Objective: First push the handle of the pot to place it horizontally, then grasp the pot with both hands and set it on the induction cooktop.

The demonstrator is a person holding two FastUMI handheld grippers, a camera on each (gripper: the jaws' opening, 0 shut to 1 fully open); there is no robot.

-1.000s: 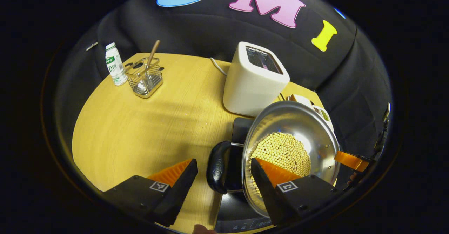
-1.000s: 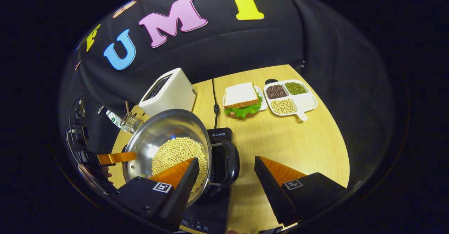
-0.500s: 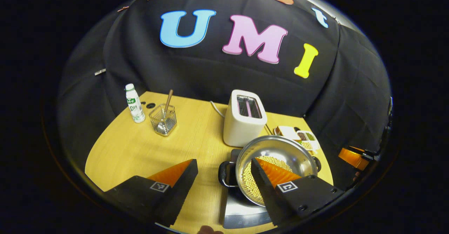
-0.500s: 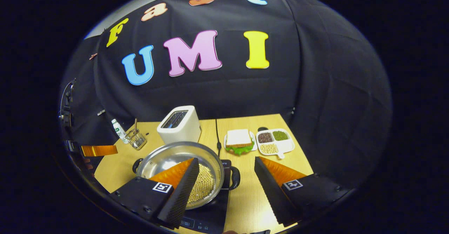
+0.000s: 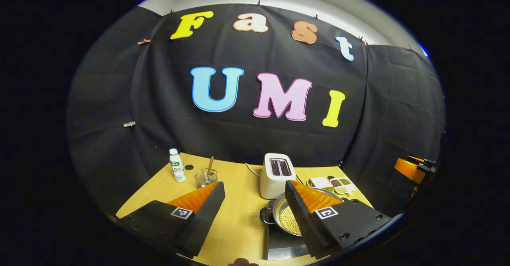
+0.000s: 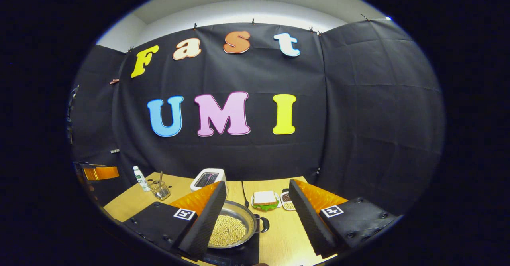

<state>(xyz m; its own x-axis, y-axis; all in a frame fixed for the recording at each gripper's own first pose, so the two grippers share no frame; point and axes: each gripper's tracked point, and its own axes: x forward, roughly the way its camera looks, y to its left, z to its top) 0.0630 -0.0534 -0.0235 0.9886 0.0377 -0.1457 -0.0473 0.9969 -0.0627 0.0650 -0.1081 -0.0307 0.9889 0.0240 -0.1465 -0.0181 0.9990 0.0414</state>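
Left tongs spread wide, gripping nothing, raised above the near edge of the table, with bare wood between and ahead of them. Right tongs likewise apart and empty, above open table to the right of the pot. Pot resting on the cooktop, below and between both tongs, touching neither; one black handle pointing left, the other right. Filled with pale beans. Behind it, just beside, a toaster. Farther back left, a bottle and a wire basket with a stick in it. Back right, a sandwich on a plate and a divided tray of beans near the table's far edge.
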